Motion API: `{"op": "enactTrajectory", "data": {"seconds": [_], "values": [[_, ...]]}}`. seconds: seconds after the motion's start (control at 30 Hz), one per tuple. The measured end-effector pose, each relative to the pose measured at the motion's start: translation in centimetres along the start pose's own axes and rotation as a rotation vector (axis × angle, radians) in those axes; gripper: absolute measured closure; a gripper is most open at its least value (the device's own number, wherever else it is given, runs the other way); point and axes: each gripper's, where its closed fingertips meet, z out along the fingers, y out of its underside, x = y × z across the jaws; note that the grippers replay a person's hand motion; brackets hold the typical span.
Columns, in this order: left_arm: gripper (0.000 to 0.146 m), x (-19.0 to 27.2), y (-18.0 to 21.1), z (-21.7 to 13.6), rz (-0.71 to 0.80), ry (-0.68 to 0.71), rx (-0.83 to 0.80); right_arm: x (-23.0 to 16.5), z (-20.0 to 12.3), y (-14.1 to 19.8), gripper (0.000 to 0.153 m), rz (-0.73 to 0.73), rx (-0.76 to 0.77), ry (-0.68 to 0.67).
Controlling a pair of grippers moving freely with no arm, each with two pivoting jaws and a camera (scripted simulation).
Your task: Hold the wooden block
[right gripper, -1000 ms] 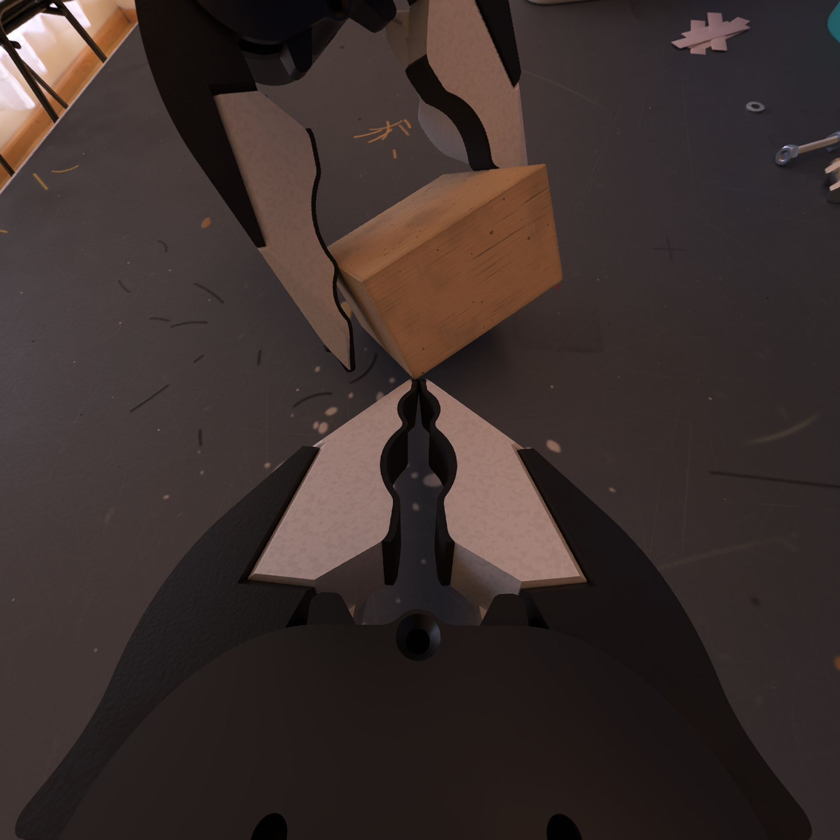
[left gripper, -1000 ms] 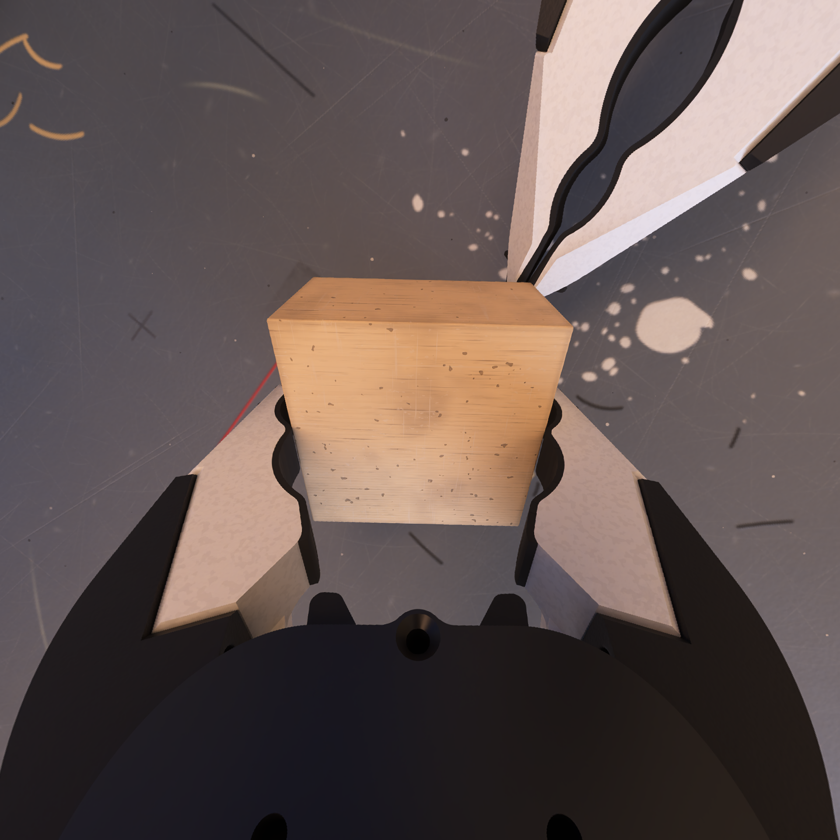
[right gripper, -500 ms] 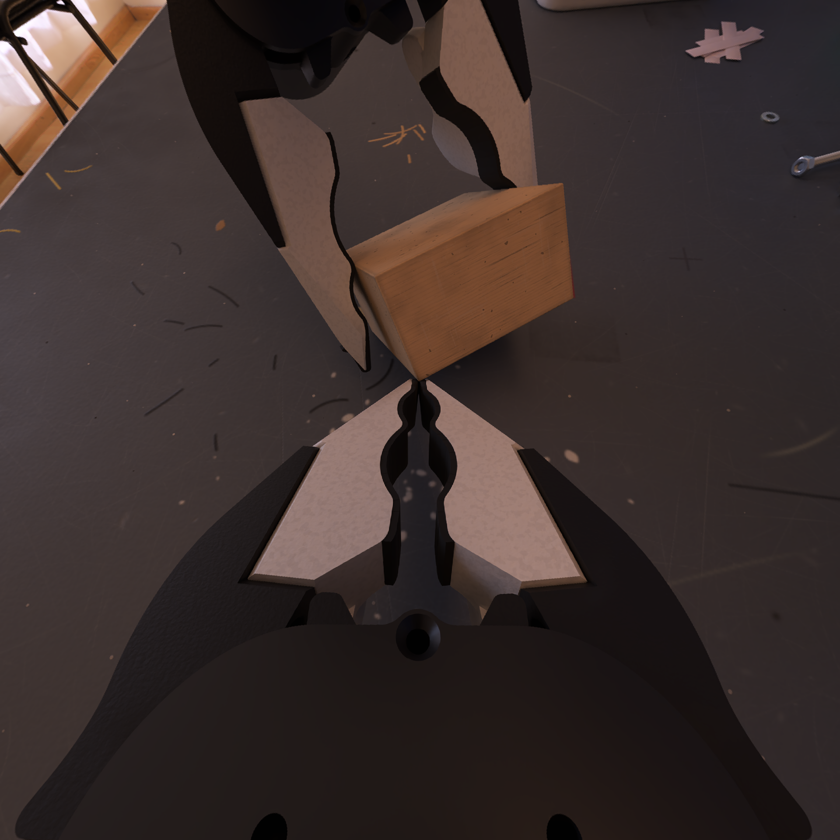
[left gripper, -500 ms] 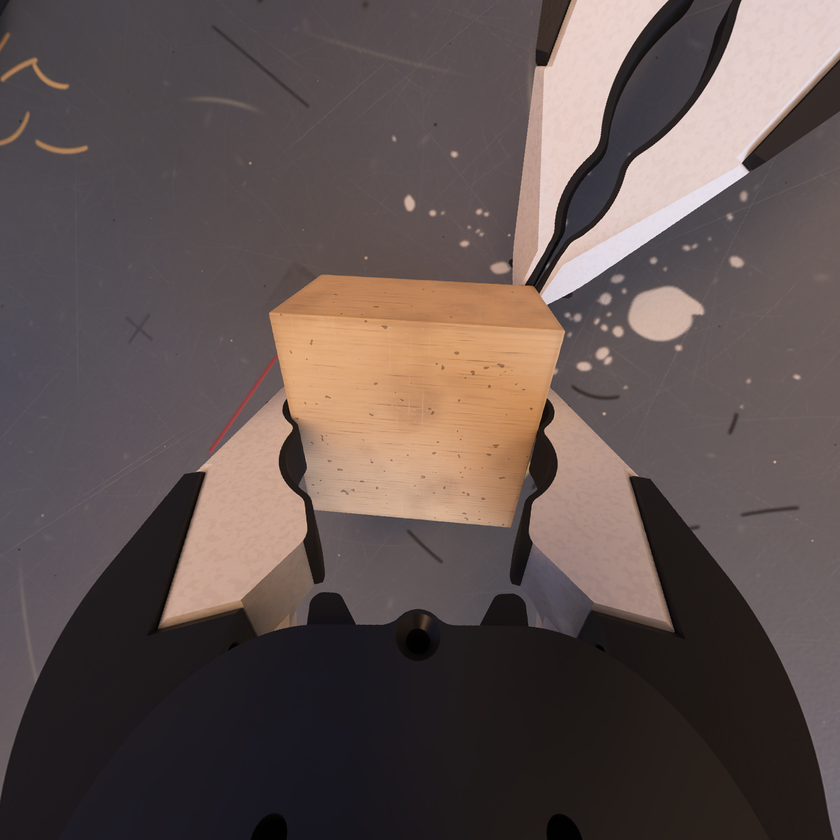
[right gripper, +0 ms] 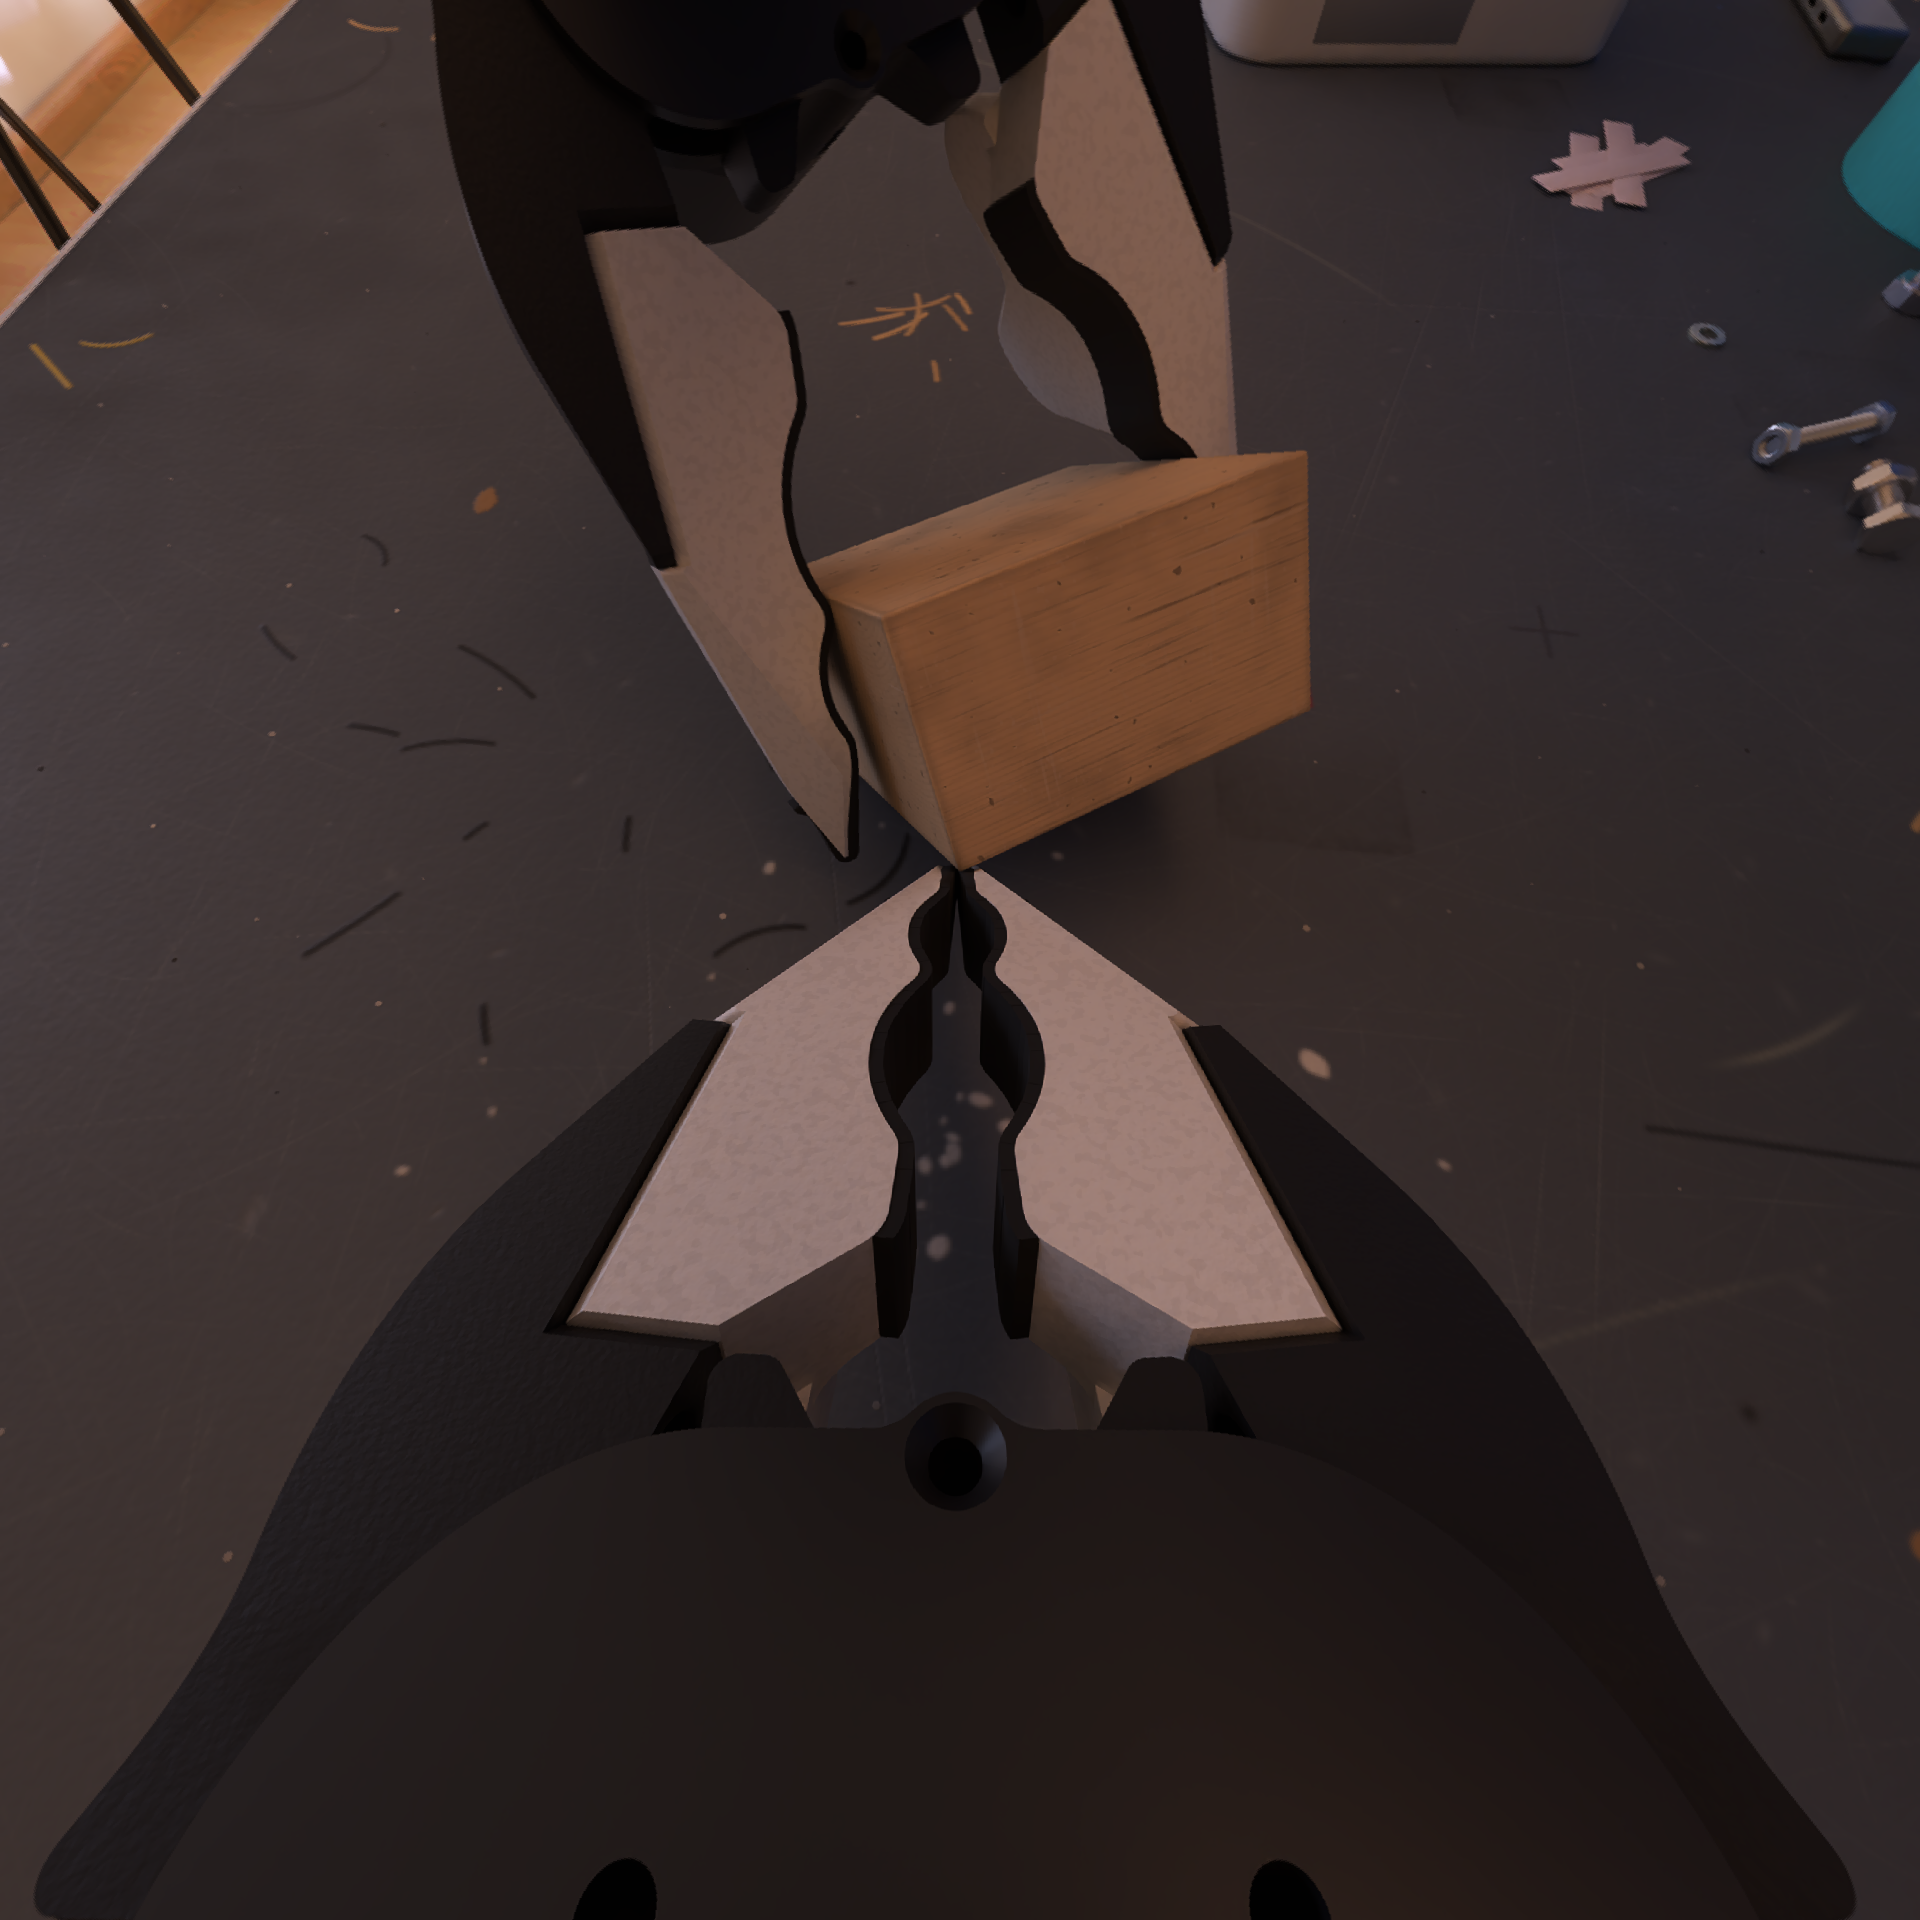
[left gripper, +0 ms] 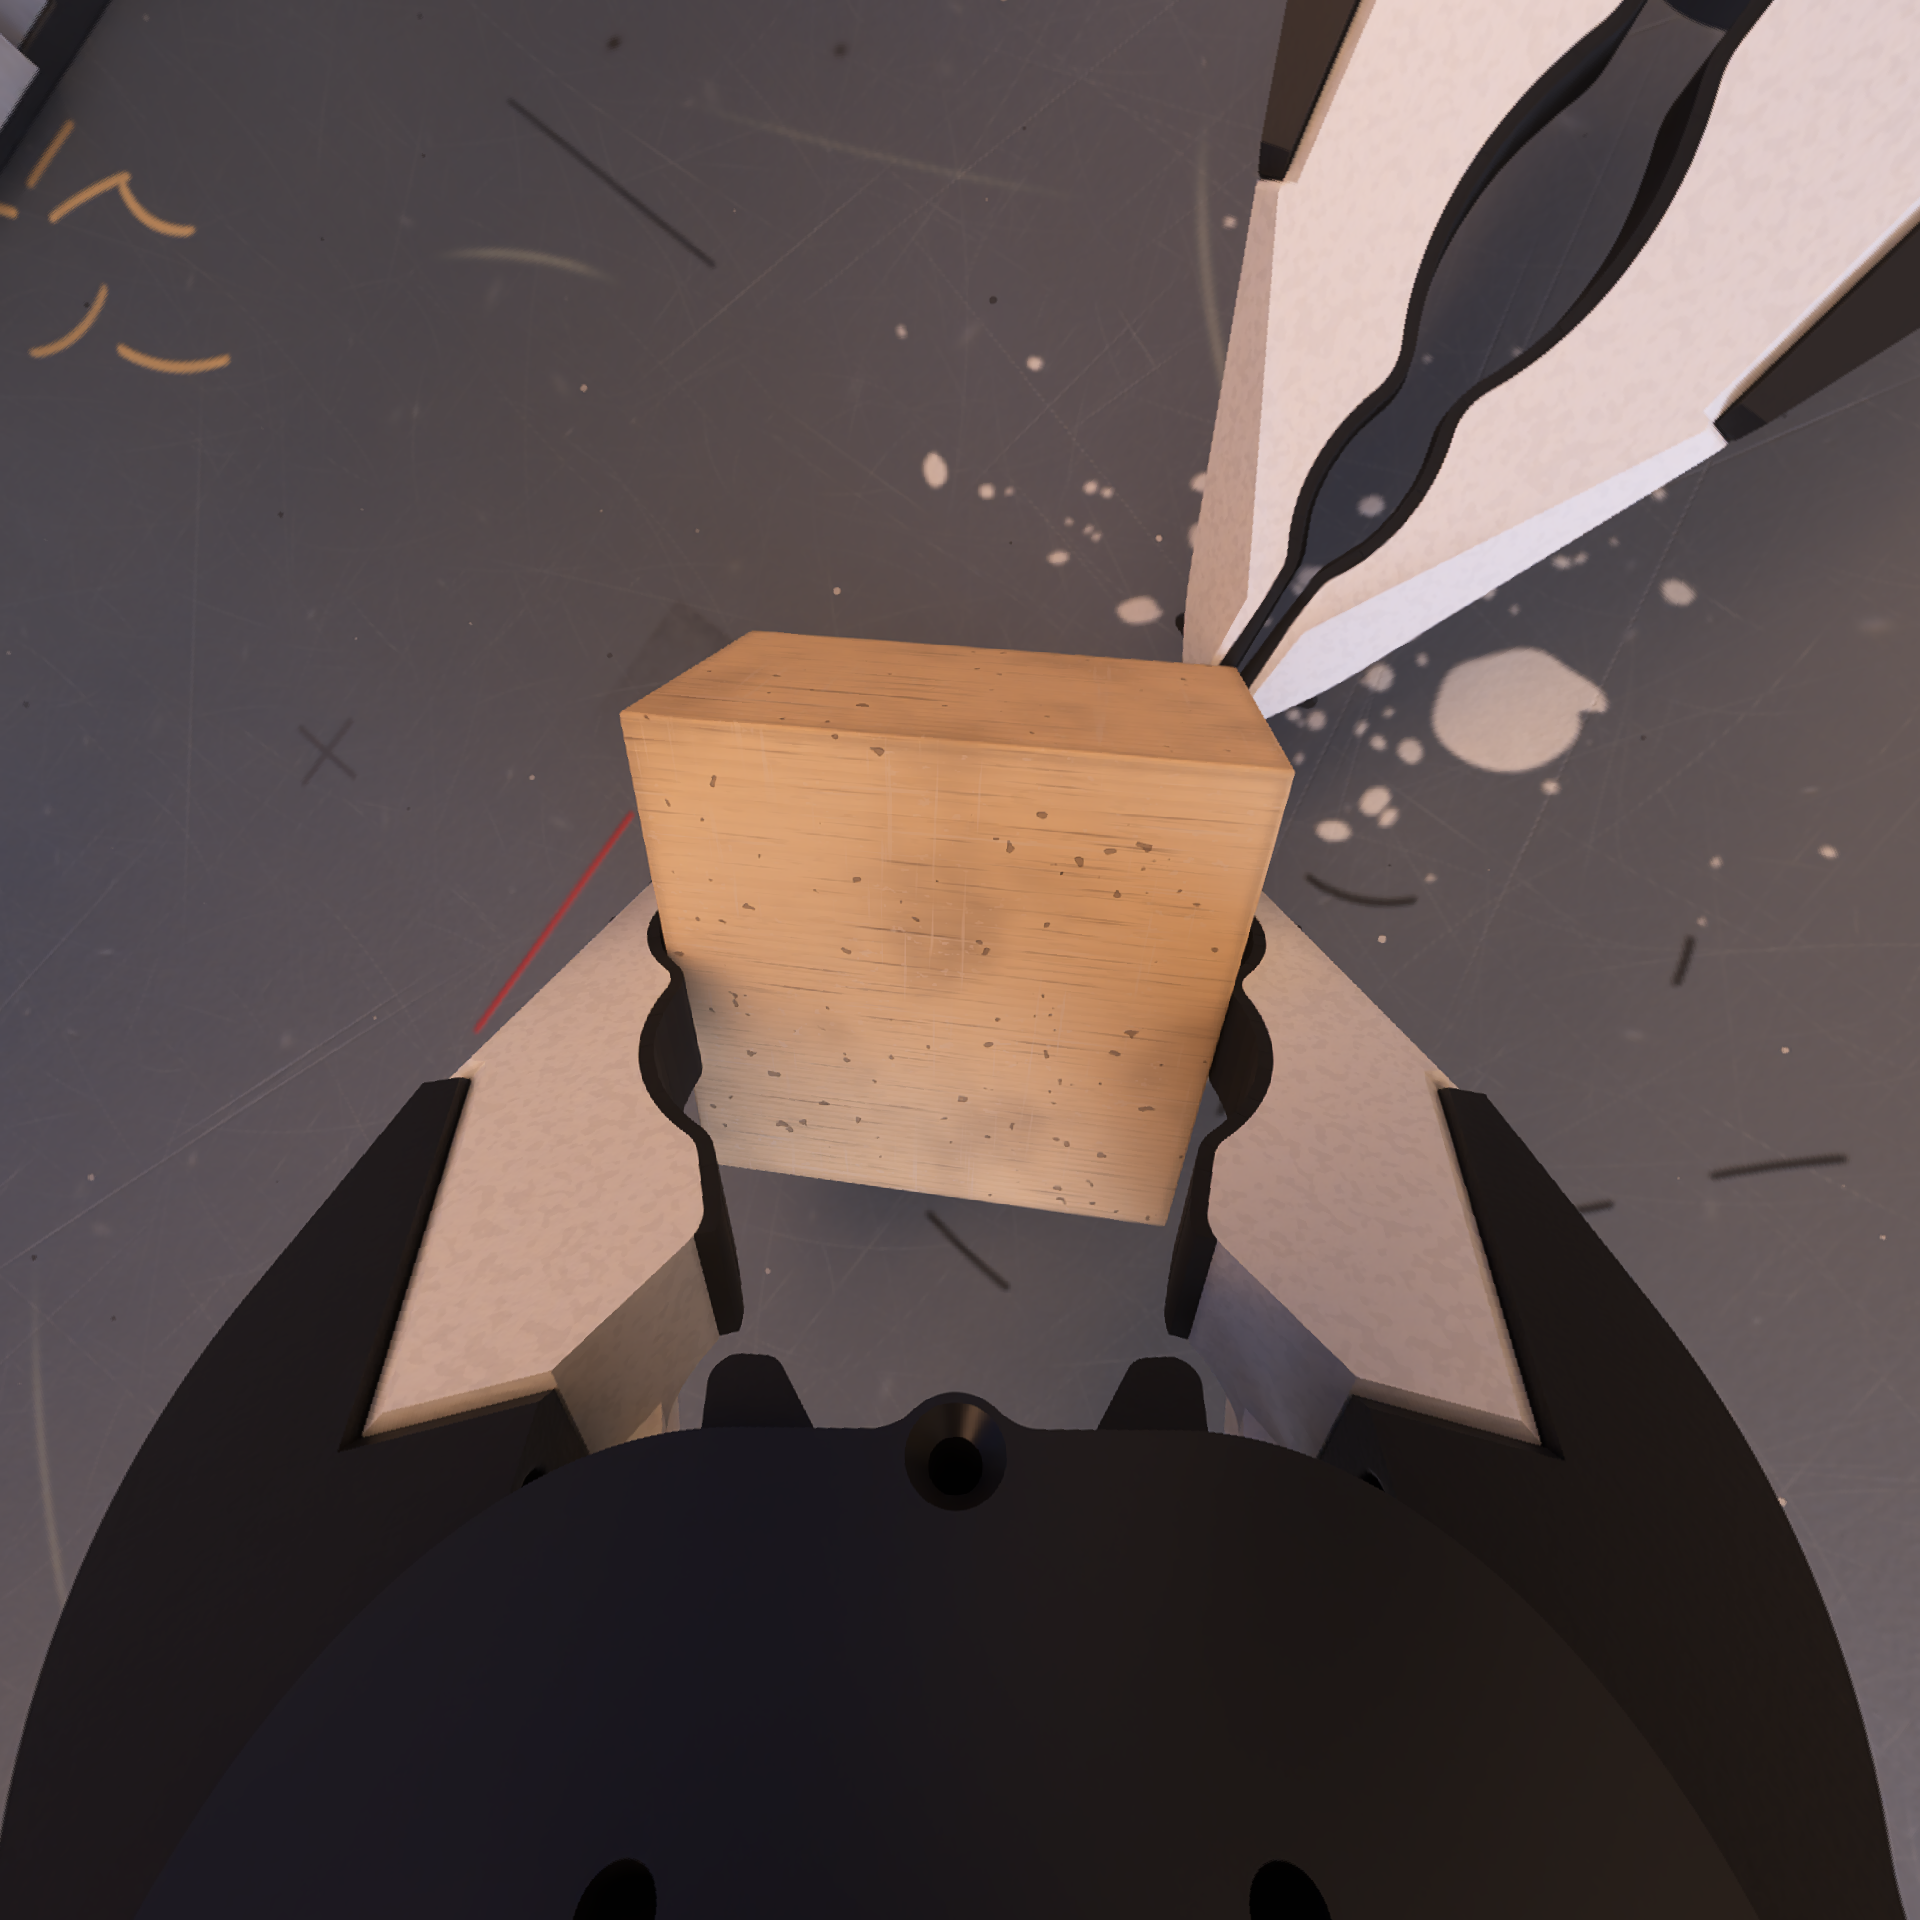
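In the left wrist view, the left tongs (left gripper: 956,997) are clamped on one wooden block (left gripper: 956,935), a pale finger pressed against each of its two side faces, and the block hangs above the dark table (left gripper: 312,571) without touching it. Beyond the block's far right corner, the right tongs (left gripper: 1242,655) come in from the upper right with their two fingers drawn together and nothing between them; their tips lie just beside that corner, though contact cannot be judged. The table carries pale paint splashes, one large blot among many small ones, one red line (left gripper: 556,920) and a few orange curved marks near its left edge. In the right wrist view, the right tongs (right gripper: 957,883) are shut and empty, tips just under the nearest lower corner of the block (right gripper: 1091,644), which the left tongs (right gripper: 1008,665) grip from above, clear of the table (right gripper: 312,935). Toward the table's far right corner lie one crossed pile of pale tape strips (right gripper: 1610,166), one washer (right gripper: 1705,334), two bolts (right gripper: 1829,431), one teal object (right gripper: 1886,171) cut off by the frame and one grey box (right gripper: 1403,26).
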Motion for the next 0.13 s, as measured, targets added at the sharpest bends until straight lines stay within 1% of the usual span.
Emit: {"op": "enactTrajectory", "data": {"seconds": [0.13], "values": [[0.044,-0.08,-0.06,0.03,-0.008,0.001,0.024,-0.32,0.21,-0.21,0.153,-0.017,0.009,0.005]]}}
